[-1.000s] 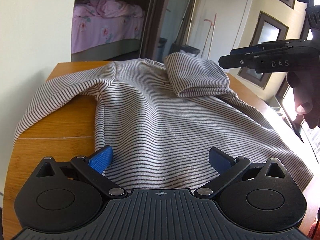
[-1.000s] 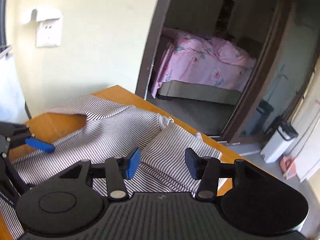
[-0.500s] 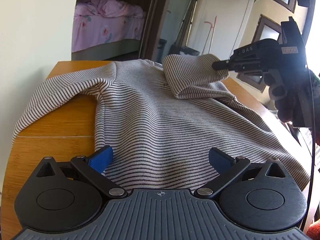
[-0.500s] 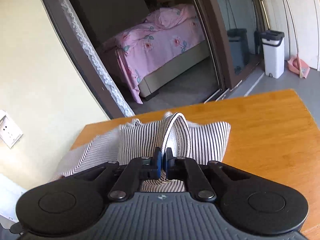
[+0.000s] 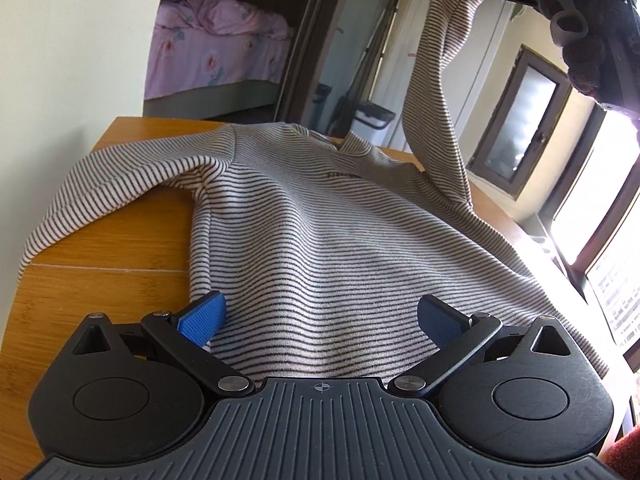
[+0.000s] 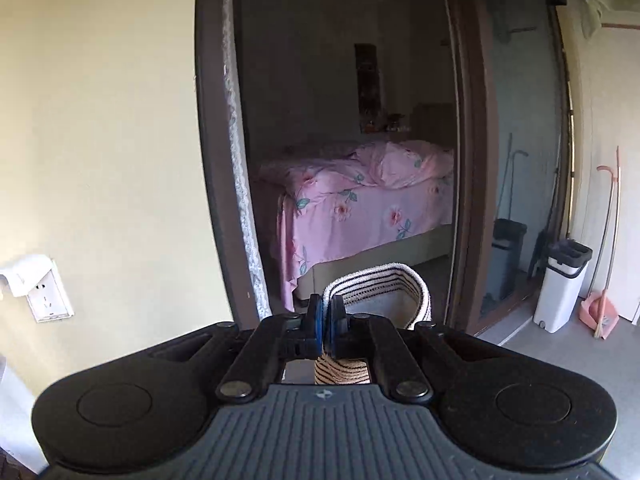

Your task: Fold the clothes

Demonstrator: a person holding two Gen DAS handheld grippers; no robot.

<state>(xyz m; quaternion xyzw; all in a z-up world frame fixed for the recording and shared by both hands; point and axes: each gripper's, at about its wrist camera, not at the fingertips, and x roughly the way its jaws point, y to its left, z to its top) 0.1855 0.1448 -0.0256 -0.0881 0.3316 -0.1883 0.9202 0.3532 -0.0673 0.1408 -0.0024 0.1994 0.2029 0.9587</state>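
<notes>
We are pinching the sleeve cuff point(image 6: 376, 280) in our right tongs point(image 6: 325, 322), its length hanging down toward the sweater point(image 5: 340, 240) on the tabletop point(image 5: 112, 248); our left tongs point(image 5: 320, 316) are gaping empty over the hem.

a pale cream wall point(image 6: 112, 140) fills the left of the right wrist view, with a white socket point(image 6: 46, 300) low at its left edge. a dark brown door frame point(image 6: 212, 140) in the middle of the frame opens onto a dim bedroom, where a bed point(image 6: 360, 204) wears a pink flowered cover. at the lower right stand a white bin point(image 6: 562, 284), a pink dustpan point(image 6: 600, 314) and long-handled tools on a grey floor point(image 6: 552, 356). in the left wrist view, a wooden table point(image 5: 108, 248) spans the middle, and bright daylight pours through dark-framed windows point(image 5: 600, 208) along the right edge.
</notes>
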